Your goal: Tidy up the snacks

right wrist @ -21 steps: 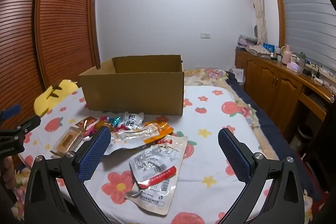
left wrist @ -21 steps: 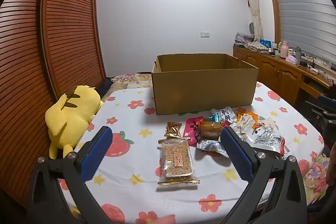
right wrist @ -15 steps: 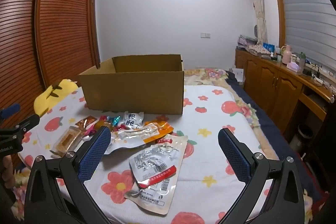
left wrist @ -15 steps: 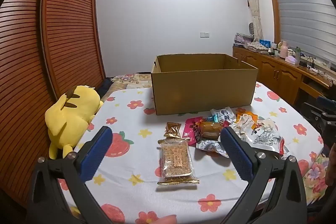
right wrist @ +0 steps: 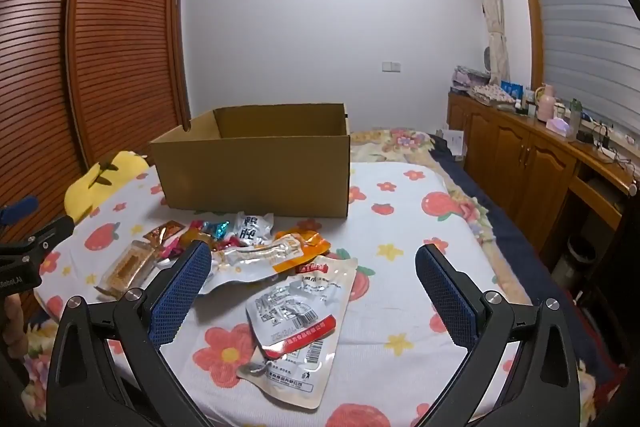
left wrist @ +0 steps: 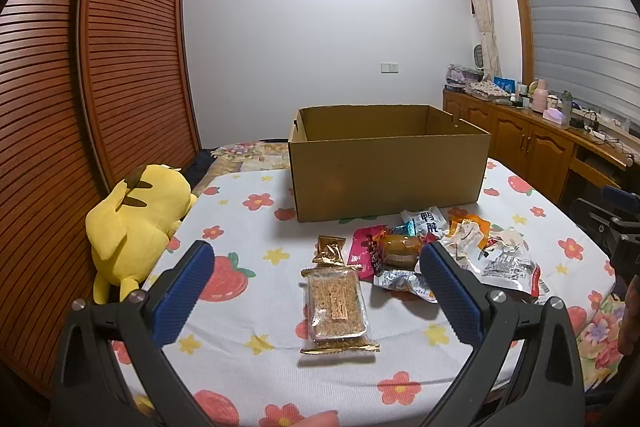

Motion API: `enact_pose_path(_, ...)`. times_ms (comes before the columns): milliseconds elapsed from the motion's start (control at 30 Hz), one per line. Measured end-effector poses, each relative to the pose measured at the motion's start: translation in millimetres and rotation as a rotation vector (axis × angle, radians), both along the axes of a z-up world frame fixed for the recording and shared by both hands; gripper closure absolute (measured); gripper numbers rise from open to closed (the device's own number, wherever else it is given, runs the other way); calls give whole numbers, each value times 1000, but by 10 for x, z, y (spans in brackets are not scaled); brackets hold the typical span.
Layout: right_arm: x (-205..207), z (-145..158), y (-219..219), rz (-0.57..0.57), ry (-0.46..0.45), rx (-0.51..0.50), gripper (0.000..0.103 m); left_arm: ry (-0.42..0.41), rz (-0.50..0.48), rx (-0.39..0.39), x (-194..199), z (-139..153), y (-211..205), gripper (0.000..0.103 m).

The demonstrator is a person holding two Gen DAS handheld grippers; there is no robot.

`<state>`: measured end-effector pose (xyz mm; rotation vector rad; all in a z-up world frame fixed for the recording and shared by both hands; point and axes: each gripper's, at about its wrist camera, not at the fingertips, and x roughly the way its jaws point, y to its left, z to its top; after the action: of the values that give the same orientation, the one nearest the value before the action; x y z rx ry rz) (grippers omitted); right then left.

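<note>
Both sets of jaws spread wide and empty — left gripper (left wrist: 314, 273) poised above a clear-wrapped crispy rice bar (left wrist: 337, 306), right gripper (right wrist: 312, 273) over a silver pouch with a red band (right wrist: 298, 319). Snack packets (left wrist: 436, 247) heaped on the flower-print bedspread (right wrist: 404, 227), just in front of an open cardboard box (left wrist: 386, 173). Yellow Pikachu plush (left wrist: 134, 219) slumped at the bed's left edge against the slatted wardrobe (left wrist: 80, 99) — wooden cabinets (right wrist: 532, 167) along the right wall.
</note>
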<state>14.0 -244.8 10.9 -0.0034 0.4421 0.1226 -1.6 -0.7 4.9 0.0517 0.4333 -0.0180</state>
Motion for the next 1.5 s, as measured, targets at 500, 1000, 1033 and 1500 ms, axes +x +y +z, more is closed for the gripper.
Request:
enact_pose_path(500,-2,10,17,0,1,0,0,-5,-1,-2,3,23,7,0)
enact_pose_path(1000,-12,14,26,0,0,0,0,-5,-3,-3,-6,29,0,0)
enact_pose_path(1033,-13,14,27,0,0,-1,0,-6,-3,-4,-5,30,0,0)
enact_pose_path(1500,-18,16,32,0,-1,0,0,-6,-2,-3,-6,28,-2,0)
